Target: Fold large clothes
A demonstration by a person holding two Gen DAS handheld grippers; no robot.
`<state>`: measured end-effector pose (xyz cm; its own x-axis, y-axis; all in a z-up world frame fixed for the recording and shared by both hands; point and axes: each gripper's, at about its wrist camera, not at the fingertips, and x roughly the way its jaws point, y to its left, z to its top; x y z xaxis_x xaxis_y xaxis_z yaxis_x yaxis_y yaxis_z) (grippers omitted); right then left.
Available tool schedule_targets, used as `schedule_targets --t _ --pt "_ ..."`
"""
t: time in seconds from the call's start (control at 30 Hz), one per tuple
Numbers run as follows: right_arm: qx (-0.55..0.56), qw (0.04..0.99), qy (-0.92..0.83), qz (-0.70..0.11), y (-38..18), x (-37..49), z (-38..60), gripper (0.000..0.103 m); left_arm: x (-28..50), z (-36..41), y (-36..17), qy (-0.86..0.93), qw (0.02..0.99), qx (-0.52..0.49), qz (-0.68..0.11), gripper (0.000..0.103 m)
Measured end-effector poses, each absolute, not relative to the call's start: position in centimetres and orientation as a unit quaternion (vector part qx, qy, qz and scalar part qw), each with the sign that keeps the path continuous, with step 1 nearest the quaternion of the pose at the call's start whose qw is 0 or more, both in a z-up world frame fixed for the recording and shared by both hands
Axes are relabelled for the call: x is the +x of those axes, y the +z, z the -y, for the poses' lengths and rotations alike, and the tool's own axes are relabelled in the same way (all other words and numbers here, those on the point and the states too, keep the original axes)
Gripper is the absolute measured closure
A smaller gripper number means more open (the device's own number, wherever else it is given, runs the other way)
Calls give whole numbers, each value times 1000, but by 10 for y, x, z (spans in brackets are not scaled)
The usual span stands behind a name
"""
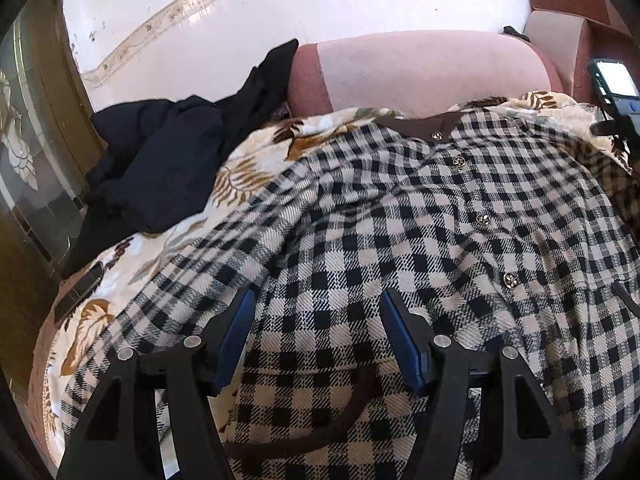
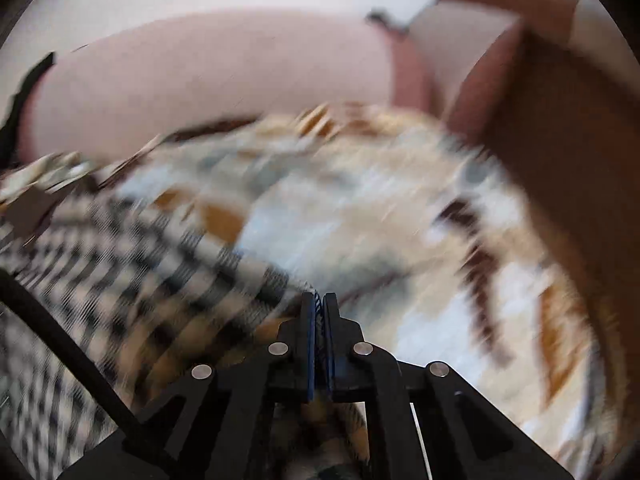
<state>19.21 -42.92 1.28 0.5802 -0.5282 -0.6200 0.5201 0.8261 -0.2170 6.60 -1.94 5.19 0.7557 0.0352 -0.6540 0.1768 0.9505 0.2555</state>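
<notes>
Left gripper (image 1: 318,338) hovers, fingers apart, over the black-and-cream checked button-front garment (image 1: 400,240). Right gripper (image 2: 319,300) pinches its edge over the leaf-print blanket (image 2: 380,220). Dark navy clothes pile (image 1: 160,168) crowds the left side.

light: bright daylight, floor glare | left view sharp — right view motion-blurred | edges: fisheye-curved, dark

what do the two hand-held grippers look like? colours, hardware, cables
Both match: the left hand-held gripper and the right hand-held gripper have black angular linkage frames with round silver pins at the joints and blue pads on the inner finger faces. A black cable crosses the right view's lower left. No markings, sleeves or hands visible.
</notes>
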Motion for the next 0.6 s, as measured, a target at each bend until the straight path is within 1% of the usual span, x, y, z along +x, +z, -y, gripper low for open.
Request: schedule_targets --t 0.07,0.13,0.23,0.27,0.33,0.37,0.4,0.5,0.6 --pt "-13 887 -302 -350 12 198 426 97 73 16 47 -34 919 150 -364 39" --pt "7 889 -269 -371 11 200 427 86 77 14 45 -36 916 136 -377 39" --pt "29 897 -248 -364 29 183 424 81 77 6 51 -36 917 107 -382 39" --pt "43 901 -235 -362 37 175 424 78 76 3 54 -35 919 100 -380 39" --pt "85 909 -205 -354 55 148 429 64 72 -1 61 -32 923 89 -373 39" --pt "107 910 -194 -350 64 130 433 60 69 -3 65 -30 925 85 -368 39" --pt "121 909 -188 -351 66 118 431 53 66 -7 69 -27 929 78 -362 39" --pt "174 899 -159 -370 66 62 444 52 55 -15 78 -26 932 59 -356 39" --pt "196 880 -176 -394 49 4 453 47 39 -26 83 -25 933 39 -358 39"
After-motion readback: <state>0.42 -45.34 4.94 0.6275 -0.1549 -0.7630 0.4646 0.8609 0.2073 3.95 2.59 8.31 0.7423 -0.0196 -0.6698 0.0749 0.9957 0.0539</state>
